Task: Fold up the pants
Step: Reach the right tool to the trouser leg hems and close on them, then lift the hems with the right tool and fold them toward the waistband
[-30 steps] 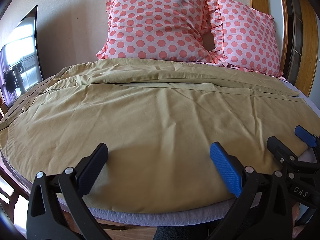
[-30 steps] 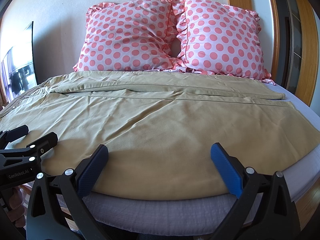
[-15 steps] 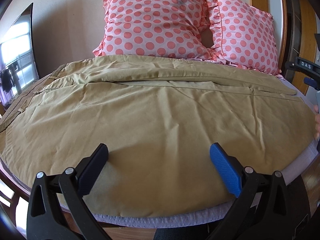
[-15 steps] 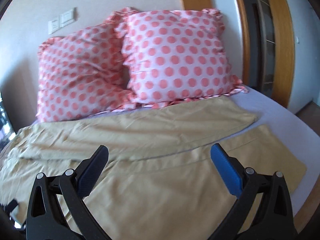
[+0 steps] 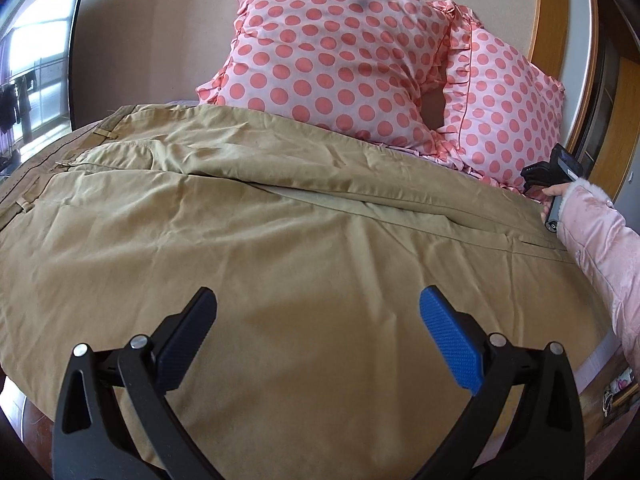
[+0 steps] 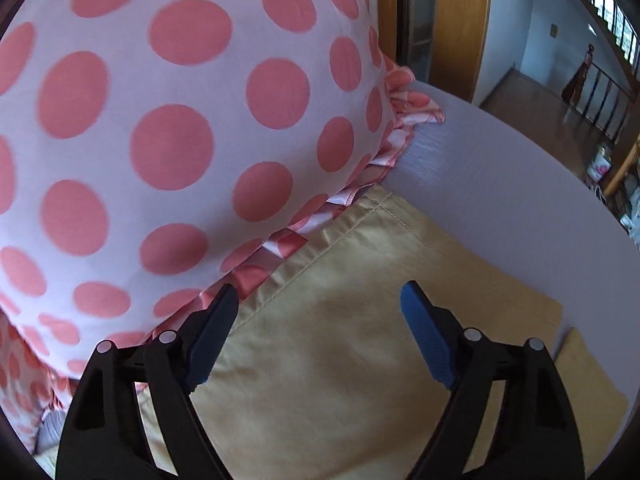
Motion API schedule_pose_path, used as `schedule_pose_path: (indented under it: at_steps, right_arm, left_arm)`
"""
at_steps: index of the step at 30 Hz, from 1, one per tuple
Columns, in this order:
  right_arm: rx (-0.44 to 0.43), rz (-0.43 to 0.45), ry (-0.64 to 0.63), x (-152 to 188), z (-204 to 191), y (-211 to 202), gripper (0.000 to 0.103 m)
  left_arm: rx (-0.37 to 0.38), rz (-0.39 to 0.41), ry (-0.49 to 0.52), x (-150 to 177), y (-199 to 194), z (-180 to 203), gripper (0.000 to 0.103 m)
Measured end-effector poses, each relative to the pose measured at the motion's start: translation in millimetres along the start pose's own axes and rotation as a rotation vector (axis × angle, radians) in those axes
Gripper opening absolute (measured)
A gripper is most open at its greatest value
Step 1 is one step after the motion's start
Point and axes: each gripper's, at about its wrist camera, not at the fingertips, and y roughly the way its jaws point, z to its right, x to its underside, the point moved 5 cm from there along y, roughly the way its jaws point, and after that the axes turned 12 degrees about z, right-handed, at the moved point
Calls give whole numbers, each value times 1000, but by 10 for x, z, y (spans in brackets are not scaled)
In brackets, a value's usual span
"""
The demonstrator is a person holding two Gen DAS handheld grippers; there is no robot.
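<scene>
While the khaki pants (image 5: 280, 248) lie spread flat across the bed (image 6: 500, 168), filling most of the left wrist view, their waistband with belt loops sits at 9 o'clock and the legs run toward 3 o'clock. Left hand-held gripper (image 5: 318, 336): at 6 o'clock in its own view, above the near leg panel, fingers spread wide with nothing between them; whether the pads touch the cloth cannot be told. Polka-dot pillows (image 5: 340, 52): two pink cushions with coral spots stand against the wall at 12 to 2 o'clock, their frilled edges meeting the far edge of the pants. Pink sleeve (image 5: 600, 256): at 3 o'clock in the left wrist view, the person's right arm reaches to the hem end, holding the right hand-held gripper (image 6: 320, 320). In the right wrist view this gripper is at 6 o'clock, fingers parted and gripping nothing, positioned over the stitched hem corner of the pants (image 6: 340, 340); its left finger lies just beside the pillow frill. Nearest pillow (image 6: 160, 120): fills 9 to 12 o'clock. Bare lavender sheet shows at 2 to 3 o'clock, with a wooden door frame (image 6: 460, 20) at 1 o'clock.
</scene>
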Motion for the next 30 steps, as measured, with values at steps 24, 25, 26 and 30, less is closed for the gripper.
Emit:
schedule_pose_path:
  at_steps: [24, 25, 26, 30]
  right_arm:
    - [-532, 15, 325, 1279, 1858, -1700, 6]
    - [-521, 0, 329, 1338, 1902, -1730, 10]
    - [-506, -10, 338, 1344, 1915, -1730, 21]
    - [-502, -46, 372, 1380, 1878, -1681, 52]
  left_arm:
    - [206, 117, -129, -180, -229, 4, 101]
    - [215, 128, -140, -198, -251, 0, 101]
    - [217, 140, -154, -221, -285, -15, 101]
    - [178, 155, -215, -328, -399, -216, 101]
